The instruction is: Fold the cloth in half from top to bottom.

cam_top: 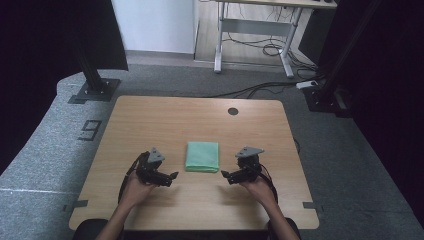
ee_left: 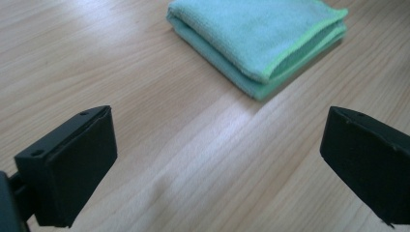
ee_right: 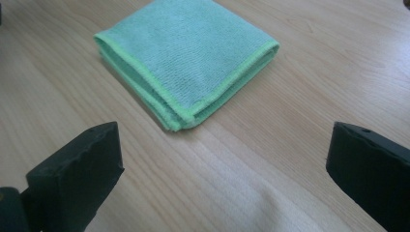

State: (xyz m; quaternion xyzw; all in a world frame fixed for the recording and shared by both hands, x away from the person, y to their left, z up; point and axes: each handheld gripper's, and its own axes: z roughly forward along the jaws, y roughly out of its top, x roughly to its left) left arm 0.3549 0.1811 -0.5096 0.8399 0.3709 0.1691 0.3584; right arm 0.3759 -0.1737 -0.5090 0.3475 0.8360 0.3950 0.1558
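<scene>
A light brown wooden bench (cam_top: 150,125) with round corners stands on a grey carpet floor (cam_top: 40,150). A small dark round hole (cam_top: 233,111) sits near its far edge. Behind it are a white wall (cam_top: 155,25), a grey metal desk frame (cam_top: 255,30) and black cables (cam_top: 260,89) lying on the floor. Dark curtains (cam_top: 35,50) hang at both sides.

The right gripper (ee_right: 225,169) has its two black jaws spread wide apart with nothing between them. Ahead of the jaws, a folded green cloth (ee_right: 186,58) lies flat on the wooden table (ee_right: 290,145), one corner pointing toward the jaws, clear of both.
</scene>
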